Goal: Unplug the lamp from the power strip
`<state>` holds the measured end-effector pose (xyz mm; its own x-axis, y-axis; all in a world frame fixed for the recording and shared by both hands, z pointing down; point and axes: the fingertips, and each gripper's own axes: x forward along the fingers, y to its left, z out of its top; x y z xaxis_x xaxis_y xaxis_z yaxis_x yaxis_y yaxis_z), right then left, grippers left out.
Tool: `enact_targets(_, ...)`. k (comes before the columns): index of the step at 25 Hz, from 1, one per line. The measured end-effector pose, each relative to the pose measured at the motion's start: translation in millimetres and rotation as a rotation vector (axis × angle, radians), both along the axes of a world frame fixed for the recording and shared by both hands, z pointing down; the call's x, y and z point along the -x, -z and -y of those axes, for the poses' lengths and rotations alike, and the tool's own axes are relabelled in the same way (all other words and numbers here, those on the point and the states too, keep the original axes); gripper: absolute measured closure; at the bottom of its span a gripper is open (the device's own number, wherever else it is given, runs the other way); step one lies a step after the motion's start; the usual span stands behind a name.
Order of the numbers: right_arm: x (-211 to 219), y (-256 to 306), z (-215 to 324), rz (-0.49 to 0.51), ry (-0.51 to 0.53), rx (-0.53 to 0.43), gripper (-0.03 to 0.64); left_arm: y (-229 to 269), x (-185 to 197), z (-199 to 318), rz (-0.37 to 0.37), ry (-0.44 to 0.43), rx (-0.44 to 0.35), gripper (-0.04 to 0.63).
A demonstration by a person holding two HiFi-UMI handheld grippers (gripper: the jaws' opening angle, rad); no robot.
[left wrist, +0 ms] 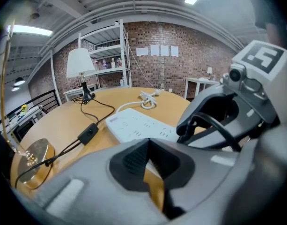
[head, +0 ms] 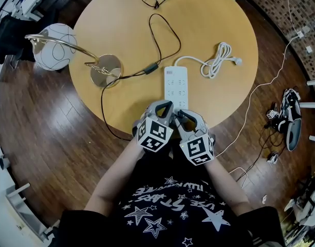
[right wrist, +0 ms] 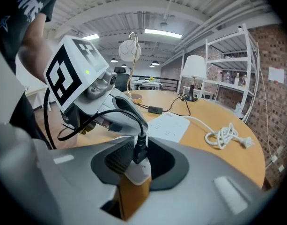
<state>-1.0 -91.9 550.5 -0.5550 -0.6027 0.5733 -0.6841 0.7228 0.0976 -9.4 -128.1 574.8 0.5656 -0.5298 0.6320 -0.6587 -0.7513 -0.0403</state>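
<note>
Plug (right wrist: 138, 150) on power strip (right wrist: 169, 125), near end

The round wooden surface (head: 126, 24) carries a white power strip (head: 175, 86), a brass lamp base (head: 107, 68) and a white cord (head: 216, 60) (loosely coiled).

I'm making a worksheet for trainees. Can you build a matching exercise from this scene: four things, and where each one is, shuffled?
1 lamp base
2 white cord
3 black plug
4 inline switch

A coiled on the table, right of the power strip
B between the right gripper's jaws
C just left of the strip's far end
D near the table's left edge

Pairs: 1-D, 2-A, 3-B, 4-C
</note>
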Motion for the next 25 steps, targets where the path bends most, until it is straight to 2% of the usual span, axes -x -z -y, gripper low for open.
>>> enact_targets(7,0.6,3.0,-0.3,-0.006,0.022,-0.03,0.538,-0.3,0.1,0.6,0.01,0.008,-0.01,0.592)
enact_targets(12,5.3,8.9,-4.4,-0.055,0.09,-0.101,0.54,1.3,1.0,0.9,0.009,0.025,0.011,0.592)
enact_targets(20,9.6,6.5,-6.9,-0.132,0.142,-0.153,0.538,-0.3,1.4,1.9,0.028,0.024,0.015,0.594)
enact_targets(22,4.8,3.5,-3.7,-0.066,0.089,-0.073,0.538,-0.4,-0.2,1.8,0.04,0.016,0.009,0.594)
enact_targets(25,-6.8,1.9,2.7,0.145,-0.046,0.092,0.54,-0.6,-2.3,1.4,0.042,0.015,-0.017,0.594)
